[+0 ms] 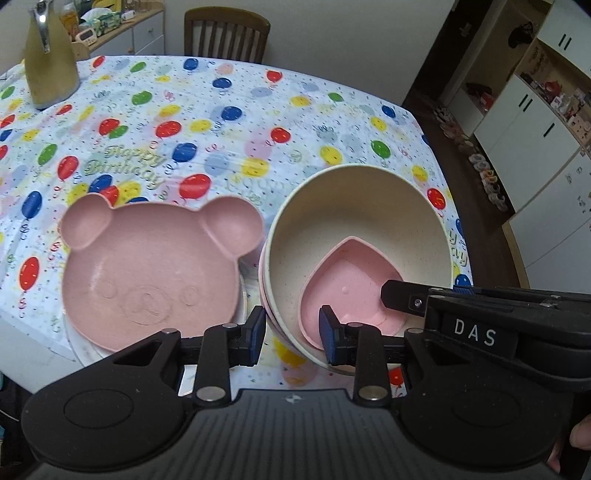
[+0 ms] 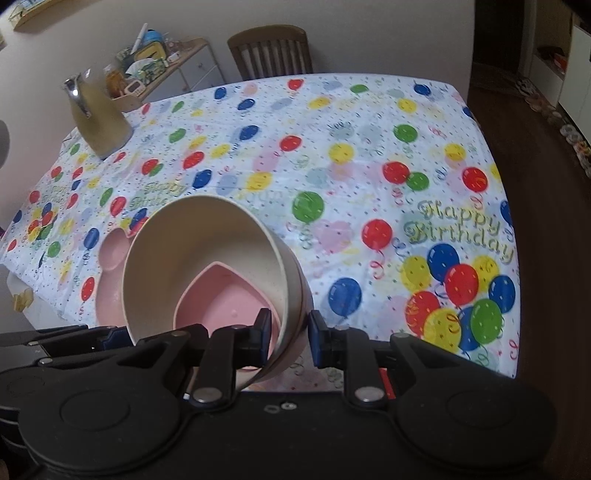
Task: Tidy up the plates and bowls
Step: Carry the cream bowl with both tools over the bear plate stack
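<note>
A cream bowl (image 1: 354, 206) tops a nested stack with pink rims, and a small pink heart-shaped dish (image 1: 351, 280) lies inside it. My left gripper (image 1: 291, 334) is shut on the stack's left wall, one finger outside and one inside. My right gripper (image 2: 288, 336) is shut on the opposite wall of the same cream bowl (image 2: 199, 258). The stack hangs tilted just above the tablecloth. To its left a pink bear-face plate (image 1: 147, 269) rests on a white plate (image 1: 85, 350).
The table (image 2: 369, 155) wears a balloon-print birthday cloth. A beige pitcher (image 1: 48, 62) stands at the far left corner, with a wooden chair (image 1: 227, 33) behind the table. White cabinets (image 1: 535, 122) and dark floor lie to the right.
</note>
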Demonstrator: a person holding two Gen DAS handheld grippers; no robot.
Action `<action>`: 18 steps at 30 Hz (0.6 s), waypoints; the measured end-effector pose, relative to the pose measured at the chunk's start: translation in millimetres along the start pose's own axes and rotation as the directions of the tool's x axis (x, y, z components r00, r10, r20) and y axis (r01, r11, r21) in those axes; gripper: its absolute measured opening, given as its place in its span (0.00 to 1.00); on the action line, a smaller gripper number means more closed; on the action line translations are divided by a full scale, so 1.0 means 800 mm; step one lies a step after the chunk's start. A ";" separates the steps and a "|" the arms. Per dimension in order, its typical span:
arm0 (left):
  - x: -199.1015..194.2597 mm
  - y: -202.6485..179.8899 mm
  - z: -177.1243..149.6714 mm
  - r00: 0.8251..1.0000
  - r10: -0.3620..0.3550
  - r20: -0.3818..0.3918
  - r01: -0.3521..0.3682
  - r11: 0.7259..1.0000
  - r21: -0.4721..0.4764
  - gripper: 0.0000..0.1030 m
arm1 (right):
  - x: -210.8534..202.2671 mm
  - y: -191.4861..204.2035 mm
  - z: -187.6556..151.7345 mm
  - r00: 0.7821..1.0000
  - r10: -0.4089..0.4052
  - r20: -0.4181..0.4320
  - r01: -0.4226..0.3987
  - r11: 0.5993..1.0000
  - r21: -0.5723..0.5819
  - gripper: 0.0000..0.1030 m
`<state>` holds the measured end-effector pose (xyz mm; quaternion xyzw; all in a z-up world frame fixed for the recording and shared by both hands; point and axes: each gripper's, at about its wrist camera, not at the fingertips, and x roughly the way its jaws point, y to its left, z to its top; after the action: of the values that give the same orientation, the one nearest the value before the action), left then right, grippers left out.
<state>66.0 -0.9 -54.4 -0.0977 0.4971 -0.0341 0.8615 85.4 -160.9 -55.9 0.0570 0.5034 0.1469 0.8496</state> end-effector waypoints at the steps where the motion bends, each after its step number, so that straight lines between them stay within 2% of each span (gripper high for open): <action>1: -0.003 0.006 0.003 1.000 0.003 0.004 -0.003 1.000 -0.003 0.30 | 0.000 0.006 0.003 1.000 0.004 0.004 -0.004 1.000 -0.009 0.19; 11: -0.028 0.080 0.025 0.998 0.049 0.029 -0.047 0.998 -0.049 0.30 | 0.016 0.081 0.029 0.999 0.032 0.007 -0.032 0.996 -0.079 0.19; 18: -0.034 0.136 0.027 0.996 0.079 0.029 -0.076 0.993 -0.090 0.30 | 0.042 0.138 0.033 0.998 0.056 -0.024 -0.058 0.991 -0.121 0.19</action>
<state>66.8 113.2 -42.7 -0.1173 0.4874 0.0232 0.8650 102.3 -44.6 -43.9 0.0180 0.5005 0.2022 0.8416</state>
